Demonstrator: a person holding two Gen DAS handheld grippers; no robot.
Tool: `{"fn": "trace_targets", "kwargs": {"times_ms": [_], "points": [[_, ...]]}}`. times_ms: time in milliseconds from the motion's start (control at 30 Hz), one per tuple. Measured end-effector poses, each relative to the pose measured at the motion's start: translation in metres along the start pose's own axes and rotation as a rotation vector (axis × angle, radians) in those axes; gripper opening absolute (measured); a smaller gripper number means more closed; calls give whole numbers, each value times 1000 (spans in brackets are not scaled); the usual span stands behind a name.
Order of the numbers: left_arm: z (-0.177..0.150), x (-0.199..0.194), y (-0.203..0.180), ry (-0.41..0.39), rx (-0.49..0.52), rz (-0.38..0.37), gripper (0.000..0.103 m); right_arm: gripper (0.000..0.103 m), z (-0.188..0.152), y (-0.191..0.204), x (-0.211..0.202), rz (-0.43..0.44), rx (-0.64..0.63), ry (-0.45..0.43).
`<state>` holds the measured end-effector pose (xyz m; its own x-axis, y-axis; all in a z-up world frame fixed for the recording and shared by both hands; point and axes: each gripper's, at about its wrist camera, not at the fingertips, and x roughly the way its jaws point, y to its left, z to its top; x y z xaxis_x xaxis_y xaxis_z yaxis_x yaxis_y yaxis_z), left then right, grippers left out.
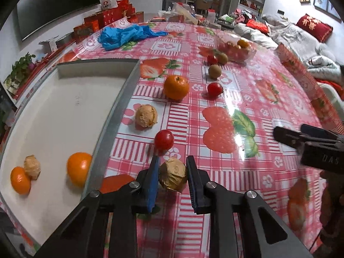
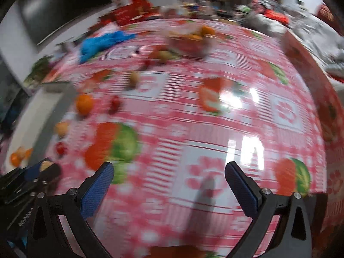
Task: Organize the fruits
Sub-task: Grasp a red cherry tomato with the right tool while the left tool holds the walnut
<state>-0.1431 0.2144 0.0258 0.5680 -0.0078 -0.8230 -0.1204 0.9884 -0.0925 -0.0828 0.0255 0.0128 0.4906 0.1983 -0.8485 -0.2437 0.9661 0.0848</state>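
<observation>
My left gripper [image 1: 173, 175] is shut on a gold-foil wrapped ball [image 1: 173, 176], just above the red patterned tablecloth [image 1: 247, 99]. A white tray [image 1: 53, 111] to its left holds two oranges [image 1: 79, 168] and one wrapped ball [image 1: 32, 166]. On the cloth lie a red tomato [image 1: 164, 139], a pale wrapped ball [image 1: 146, 115], an orange [image 1: 176, 86], another tomato [image 1: 214, 89] and a kiwi [image 1: 214, 71]. My right gripper [image 2: 169, 179] is open and empty over the cloth; its view is blurred. It also shows in the left wrist view [image 1: 305, 137].
A clear bowl [image 1: 236, 47] with small fruits stands at the far side, with a tomato [image 1: 212, 59] and kiwi [image 1: 223, 58] beside it. Blue gloves [image 1: 124, 35] lie at the back left. Red boxes [image 1: 107, 19] line the far edge. A sofa [image 1: 301, 38] stands right.
</observation>
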Motion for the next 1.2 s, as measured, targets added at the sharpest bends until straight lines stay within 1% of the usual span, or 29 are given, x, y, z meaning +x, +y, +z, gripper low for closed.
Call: {"fn": "trace_targets", "kwargs": {"times_ms": [100, 200, 267, 300, 333, 400, 500, 600, 633, 667, 700, 733, 900, 1000, 1067, 1133, 1200], "points": [[-1, -19, 8, -25, -18, -10, 26, 102, 5, 35, 0, 56, -93, -2], [-4, -36, 22, -40, -38, 7, 26, 97, 8, 62, 9, 101, -133, 18], [-6, -46, 34, -48, -62, 16, 26, 90, 10, 80, 18, 134, -154, 39], [-6, -48, 39, -50, -71, 21, 26, 82, 11, 89, 22, 144, -169, 50], [-7, -51, 44, -51, -80, 27, 26, 77, 11, 98, 27, 152, -187, 59], [-9, -56, 56, -53, -101, 40, 26, 74, 11, 117, 36, 156, -228, 71], [-12, -60, 69, -55, -125, 55, 26, 66, 7, 136, 42, 161, -271, 82], [-14, -61, 78, -56, -141, 59, 26, 59, 6, 152, 46, 132, -323, 77], [-14, -61, 81, -56, -145, 60, 26, 49, 5, 157, 47, 121, -340, 73], [-15, -61, 84, -57, -150, 60, 26, 36, 5, 160, 47, 110, -354, 67], [-15, -61, 86, -57, -152, 59, 26, 29, 5, 162, 46, 109, -359, 67], [-15, -60, 88, -57, -155, 59, 26, 23, 6, 162, 47, 117, -356, 71], [-12, -65, 98, -61, -151, 64, 26, 23, 15, 154, 33, 149, -313, 61], [-3, -73, 108, -64, -153, 41, 26, 23, 30, 152, 14, 193, -288, 47], [5, -81, 114, -78, -150, 41, 26, 23, 43, 157, -3, 215, -294, 15], [13, -88, 118, -95, -142, 51, 26, 23, 53, 163, -17, 241, -302, -4], [23, -98, 124, -120, -132, 83, 26, 23, 63, 172, -29, 270, -311, -20]]}}
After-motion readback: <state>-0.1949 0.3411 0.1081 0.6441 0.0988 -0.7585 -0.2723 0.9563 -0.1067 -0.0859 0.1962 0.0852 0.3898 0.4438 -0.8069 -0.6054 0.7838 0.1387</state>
